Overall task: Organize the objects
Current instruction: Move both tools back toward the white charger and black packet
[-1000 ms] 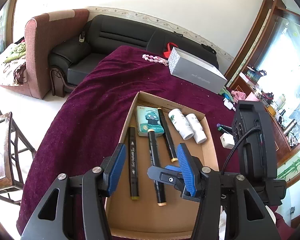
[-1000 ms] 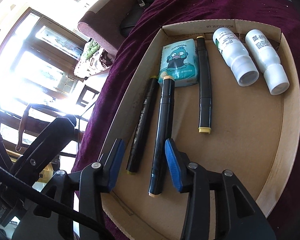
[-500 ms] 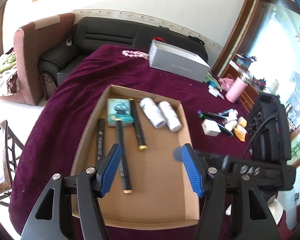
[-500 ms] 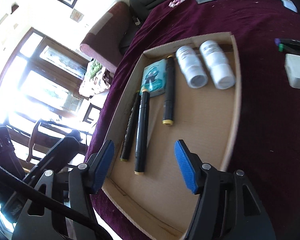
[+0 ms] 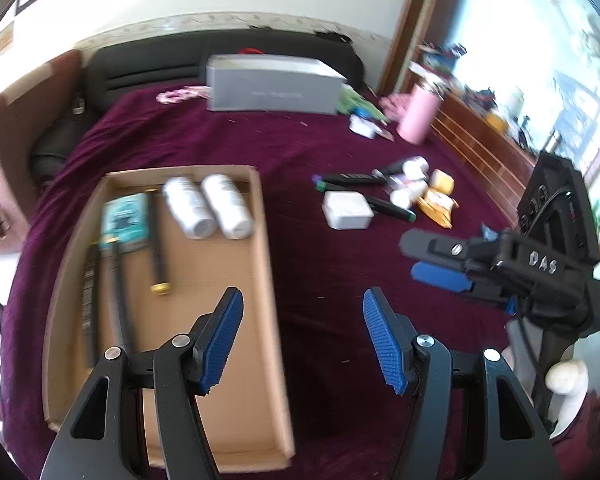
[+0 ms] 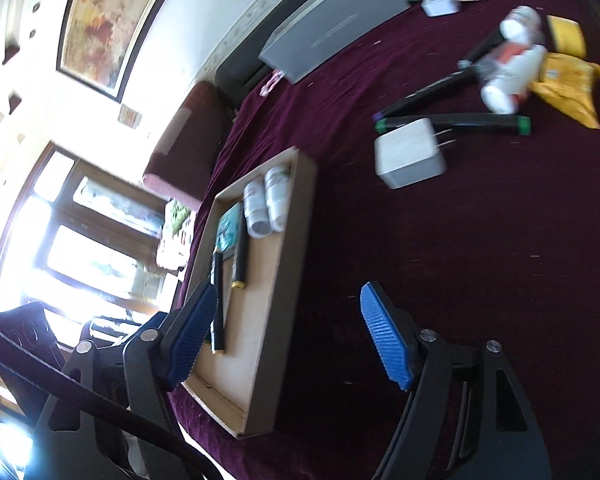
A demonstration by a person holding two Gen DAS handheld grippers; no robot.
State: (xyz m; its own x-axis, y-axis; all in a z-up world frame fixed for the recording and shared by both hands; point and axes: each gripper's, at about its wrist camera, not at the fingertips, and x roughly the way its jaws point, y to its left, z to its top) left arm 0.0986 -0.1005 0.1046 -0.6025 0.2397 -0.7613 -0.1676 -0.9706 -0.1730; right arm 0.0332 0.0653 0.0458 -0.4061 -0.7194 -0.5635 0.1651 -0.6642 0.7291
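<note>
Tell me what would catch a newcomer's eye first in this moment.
Probably the shallow cardboard tray on the dark purple cloth, with markers, a teal packet and two white bottles lined up inside. To its right lies a loose heap: a white charger, more markers and yellow packets. Both grippers hang empty.

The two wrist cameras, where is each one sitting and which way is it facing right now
Left wrist: on the left gripper, looking down over the cardboard tray and purple cloth; its open blue fingers and the right gripper show.
Right wrist: on the right gripper, rolled, facing the cloth beside the tray; its jaws are opening, empty.
Shared: tray, white charger, grey box.
</note>
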